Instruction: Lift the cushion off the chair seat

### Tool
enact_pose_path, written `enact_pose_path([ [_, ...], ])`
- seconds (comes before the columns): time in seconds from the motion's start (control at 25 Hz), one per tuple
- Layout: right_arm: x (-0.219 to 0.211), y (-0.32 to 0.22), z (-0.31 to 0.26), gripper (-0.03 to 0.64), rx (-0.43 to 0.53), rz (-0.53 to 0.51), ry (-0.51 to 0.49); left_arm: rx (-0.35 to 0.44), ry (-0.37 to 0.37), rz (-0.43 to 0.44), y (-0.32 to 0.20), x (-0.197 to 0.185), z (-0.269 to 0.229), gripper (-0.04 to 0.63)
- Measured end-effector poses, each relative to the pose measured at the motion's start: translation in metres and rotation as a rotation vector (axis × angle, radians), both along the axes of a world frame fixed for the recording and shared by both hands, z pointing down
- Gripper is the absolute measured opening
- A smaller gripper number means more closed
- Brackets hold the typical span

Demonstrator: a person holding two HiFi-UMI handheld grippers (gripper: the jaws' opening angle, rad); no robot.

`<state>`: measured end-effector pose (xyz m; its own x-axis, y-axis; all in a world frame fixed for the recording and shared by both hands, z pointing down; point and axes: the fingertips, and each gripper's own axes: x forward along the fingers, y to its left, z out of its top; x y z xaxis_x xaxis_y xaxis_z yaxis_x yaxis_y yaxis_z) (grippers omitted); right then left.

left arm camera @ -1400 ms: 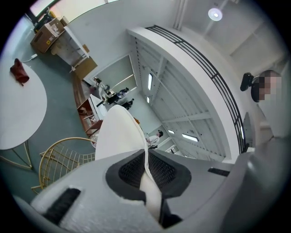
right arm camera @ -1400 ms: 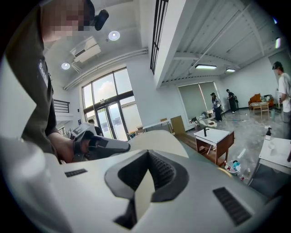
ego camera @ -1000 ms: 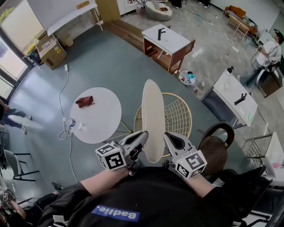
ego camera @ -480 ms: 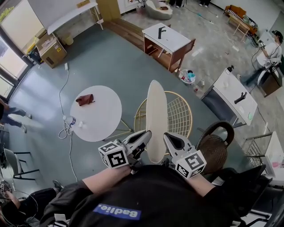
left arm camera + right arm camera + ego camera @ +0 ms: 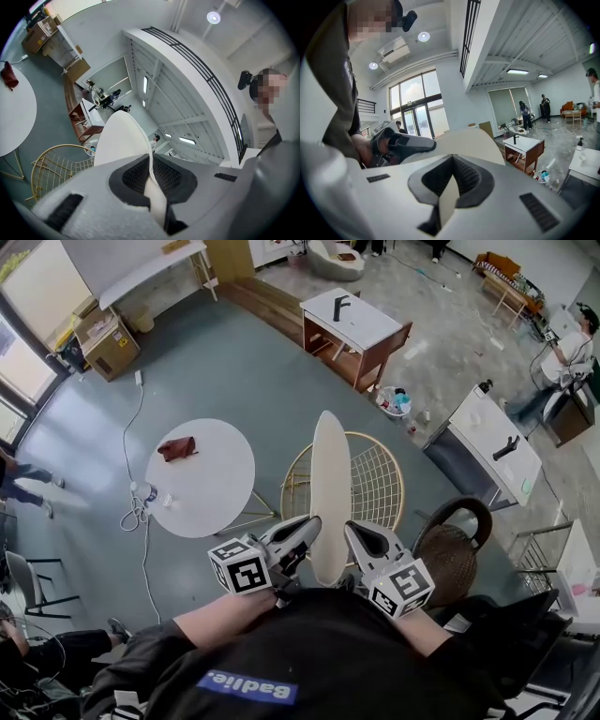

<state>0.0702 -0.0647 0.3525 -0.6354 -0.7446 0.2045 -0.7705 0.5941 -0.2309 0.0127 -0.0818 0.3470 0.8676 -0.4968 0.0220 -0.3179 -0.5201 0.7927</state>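
- Round white desk (image 5: 202,493), left of the frame: it carries a small reddish-brown item (image 5: 177,449) and takes no part in the lift. Its place in the frame barely differs from one second ago.
- Left gripper (image 5: 302,532), lower centre: the jaws stand narrow and are clamped on the thin near edge of the cushion (image 5: 330,488). The left gripper view shows the edge pinched between the ribbed pads. Over the last second this gripper sits slightly further right in the head view. Its grip is unchanged.
- Cushion, centre: it is a pale oval pad held on edge and close to upright, and it runs from between the two grippers up to mid-frame. Against the picture from one second ago, its far tip lies a little further right and the pad stands straighter. The change is small.
- Right gripper (image 5: 361,538), just right of the cushion: the jaws are also narrow and are closed on the same near edge, as the right gripper view shows. It holds the same place as before.
- Wire chair (image 5: 380,486), centre right: the gold mesh seat shows bare beside and behind the cushion. A dark wicker chair (image 5: 455,554) stands further right.
- Consequence for the task: the cushion appears clear of the seat and is carried by both grippers. The lift is judged to be effectively complete, and the moment reads as a steady hold.
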Motion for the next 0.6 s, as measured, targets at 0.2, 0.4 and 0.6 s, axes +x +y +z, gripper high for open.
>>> enact_pose_path([
  [0.2,0.0020,0.0009,0.0035,0.026,-0.003,-0.001,-0.001,-0.004,0.003,0.000,0.0014,0.0022,0.0026,0.032],
  [0.4,0.0026,0.0030,0.0045,0.026,-0.008,0.000,-0.001,-0.004,-0.002,0.003,0.0030,0.0033,0.0030,0.032],
  [0.6,0.0057,0.0050,0.0055,0.026,-0.012,0.005,-0.002,-0.008,0.003,0.003,0.0050,0.0052,0.0038,0.032],
])
